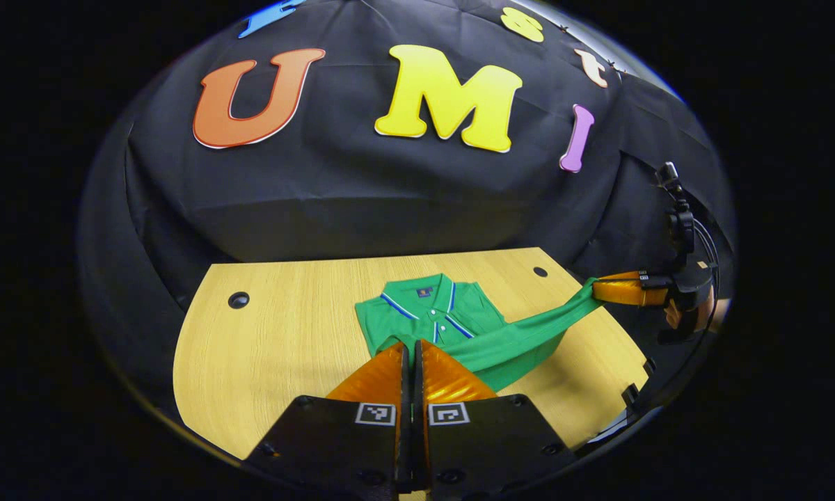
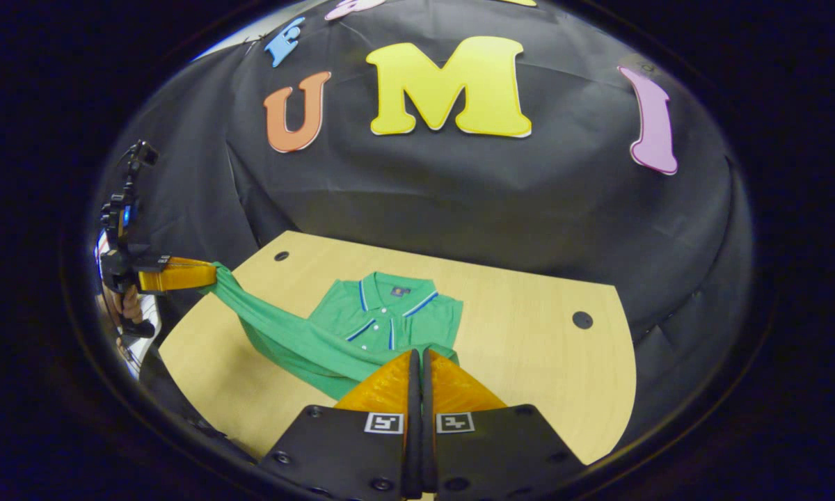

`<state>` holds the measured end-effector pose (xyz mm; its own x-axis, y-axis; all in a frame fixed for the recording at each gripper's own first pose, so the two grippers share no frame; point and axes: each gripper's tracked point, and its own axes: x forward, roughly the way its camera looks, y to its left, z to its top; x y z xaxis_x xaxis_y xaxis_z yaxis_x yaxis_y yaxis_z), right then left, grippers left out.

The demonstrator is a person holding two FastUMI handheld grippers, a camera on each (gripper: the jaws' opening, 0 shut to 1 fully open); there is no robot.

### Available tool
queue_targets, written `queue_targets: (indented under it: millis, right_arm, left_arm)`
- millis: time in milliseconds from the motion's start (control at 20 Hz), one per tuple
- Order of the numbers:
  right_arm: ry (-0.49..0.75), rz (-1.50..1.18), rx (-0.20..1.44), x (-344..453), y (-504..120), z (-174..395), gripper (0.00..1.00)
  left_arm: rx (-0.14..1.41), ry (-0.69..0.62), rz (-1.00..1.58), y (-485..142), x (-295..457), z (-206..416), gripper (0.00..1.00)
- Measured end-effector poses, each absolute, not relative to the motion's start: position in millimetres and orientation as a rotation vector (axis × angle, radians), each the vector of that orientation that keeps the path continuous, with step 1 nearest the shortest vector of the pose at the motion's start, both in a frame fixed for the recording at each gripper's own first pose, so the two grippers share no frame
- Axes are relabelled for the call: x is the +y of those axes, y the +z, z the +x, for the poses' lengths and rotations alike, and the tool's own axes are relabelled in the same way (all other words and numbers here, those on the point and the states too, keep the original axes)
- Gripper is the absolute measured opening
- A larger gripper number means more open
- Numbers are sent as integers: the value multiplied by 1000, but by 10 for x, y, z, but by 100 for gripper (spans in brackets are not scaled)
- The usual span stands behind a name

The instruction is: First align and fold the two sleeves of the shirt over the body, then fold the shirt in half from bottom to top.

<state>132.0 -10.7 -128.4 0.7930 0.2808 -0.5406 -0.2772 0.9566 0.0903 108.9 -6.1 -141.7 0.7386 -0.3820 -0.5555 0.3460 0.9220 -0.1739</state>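
Observation:
A green polo shirt [image 1: 445,313] with blue-and-white trim lies on the wooden table [image 1: 278,348], collar toward the back wall. Its lower edge is raised off the table and stretched into a band between both grippers. In the left gripper view, my left gripper [image 1: 412,346] is shut on one end of that raised edge, and the right gripper [image 1: 602,289] pinches the other end at the far right. The right gripper view shows my right gripper [image 2: 419,353] shut on the shirt [image 2: 390,313] and the left gripper [image 2: 209,275] holding the cloth at the left. The sleeves are not visible sticking out.
The table [image 2: 543,348] has round cable holes [image 1: 238,300] [image 2: 582,320] near its back corners. A person's hand [image 2: 122,306] holds the far gripper beyond the table's edge. Black cloth hangs close behind the table.

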Motion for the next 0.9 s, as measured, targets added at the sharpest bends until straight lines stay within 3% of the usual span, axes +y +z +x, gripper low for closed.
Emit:
queue_targets:
  millis: [400, 550, 600, 900]
  right_arm:
    - [231, -24, 488, -163, -1278, 2263, 0]
    - [219, -9, 482, -163, -1424, 2617, 0]
    - [218, -8, 481, -160, -1475, 2733, 5]
    - [208, -31, 494, -123, -1935, 3276, 2]
  left_arm:
    - [586, -384, -74, -1554, -98, 1873, 3]
    - [564, -373, -30, -1655, -84, 2194, 3]
    - [557, -372, -24, -1700, -102, 2308, 0]
    - [568, -343, -23, -2279, -142, 2774, 4]
